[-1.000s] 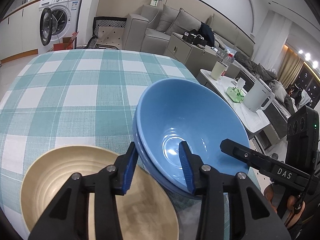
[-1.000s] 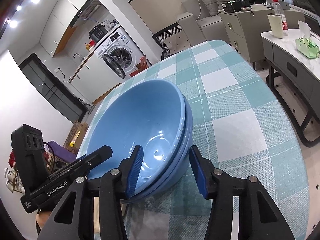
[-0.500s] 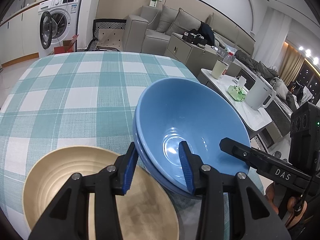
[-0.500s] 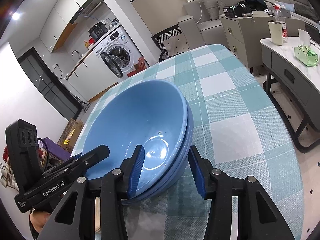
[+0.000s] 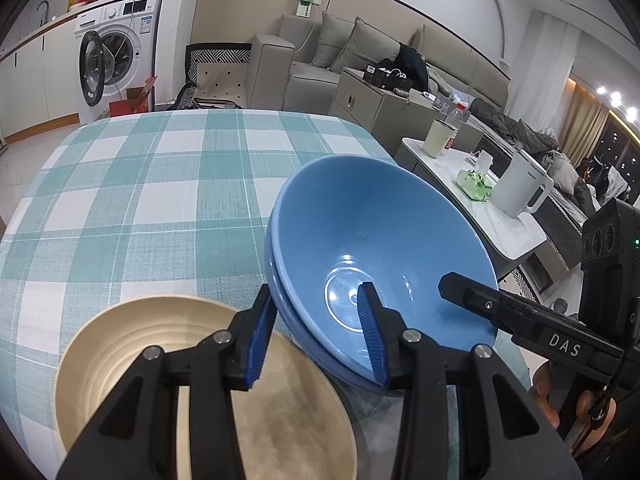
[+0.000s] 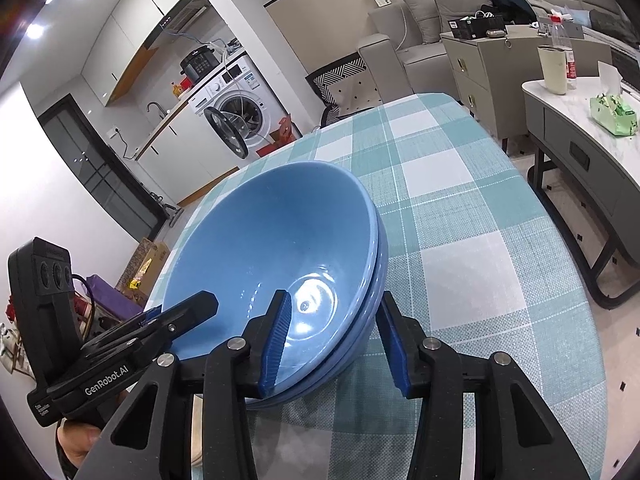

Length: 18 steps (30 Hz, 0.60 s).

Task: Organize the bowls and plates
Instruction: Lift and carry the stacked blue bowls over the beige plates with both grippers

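Two blue bowls (image 5: 380,240) (image 6: 272,240) sit nested in one another over the checked tablecloth (image 5: 140,180), near its right edge. My left gripper (image 5: 314,288) straddles the stack's left rim, one pad outside the wall and one inside, shut on it. On the opposite rim my right gripper (image 6: 332,296) holds the same stack in the same way. Each view also shows the other gripper's black finger reaching into the upper bowl. A cream bowl (image 5: 140,344) rests on the cloth just left of the blue stack, under my left gripper.
The tablecloth (image 6: 460,220) stretches bare beyond the bowls to the far edge. Right of the table stands a low white coffee table (image 5: 512,236) with a white kettle (image 5: 520,188) and a cup. A washing machine (image 5: 116,60) and sofa stand behind.
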Tool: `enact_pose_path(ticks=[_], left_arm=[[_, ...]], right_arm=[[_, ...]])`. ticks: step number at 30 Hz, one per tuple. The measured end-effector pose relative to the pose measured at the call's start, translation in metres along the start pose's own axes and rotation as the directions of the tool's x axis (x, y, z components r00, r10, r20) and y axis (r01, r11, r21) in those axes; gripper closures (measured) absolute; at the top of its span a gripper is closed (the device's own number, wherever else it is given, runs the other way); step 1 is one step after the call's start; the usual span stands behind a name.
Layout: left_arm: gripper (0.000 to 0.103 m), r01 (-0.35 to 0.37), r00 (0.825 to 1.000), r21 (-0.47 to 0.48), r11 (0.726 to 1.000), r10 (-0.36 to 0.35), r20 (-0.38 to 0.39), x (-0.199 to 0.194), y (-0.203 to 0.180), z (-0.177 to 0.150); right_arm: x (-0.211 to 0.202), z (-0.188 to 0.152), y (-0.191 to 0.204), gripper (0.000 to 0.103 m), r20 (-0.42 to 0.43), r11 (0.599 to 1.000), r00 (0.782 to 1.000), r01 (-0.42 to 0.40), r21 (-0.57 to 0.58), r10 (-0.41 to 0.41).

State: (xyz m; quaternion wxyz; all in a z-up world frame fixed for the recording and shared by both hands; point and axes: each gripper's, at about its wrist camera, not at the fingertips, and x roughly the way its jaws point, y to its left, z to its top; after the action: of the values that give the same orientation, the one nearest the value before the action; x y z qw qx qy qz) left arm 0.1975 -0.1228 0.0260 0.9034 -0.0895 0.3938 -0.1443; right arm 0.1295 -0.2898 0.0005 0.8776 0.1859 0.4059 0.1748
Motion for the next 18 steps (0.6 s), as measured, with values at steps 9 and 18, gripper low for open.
enact_pose_path(ticks=[9,18], left_arm=[[0.063,-0.002,1.000,0.020,1.000,0.002,0.017,-0.013,-0.008,0.004],[0.063,-0.008,0.999,0.029,1.000,0.007,0.046,-0.033,-0.011,0.008]], right_arm=[[-0.012,0.004,0.004,0.057,0.028,1.000,1.000,-0.007,-0.009,0.007],[-0.029,0.006,0.017,0.057,0.059,0.999,0.998,-0.025,-0.034,0.027]])
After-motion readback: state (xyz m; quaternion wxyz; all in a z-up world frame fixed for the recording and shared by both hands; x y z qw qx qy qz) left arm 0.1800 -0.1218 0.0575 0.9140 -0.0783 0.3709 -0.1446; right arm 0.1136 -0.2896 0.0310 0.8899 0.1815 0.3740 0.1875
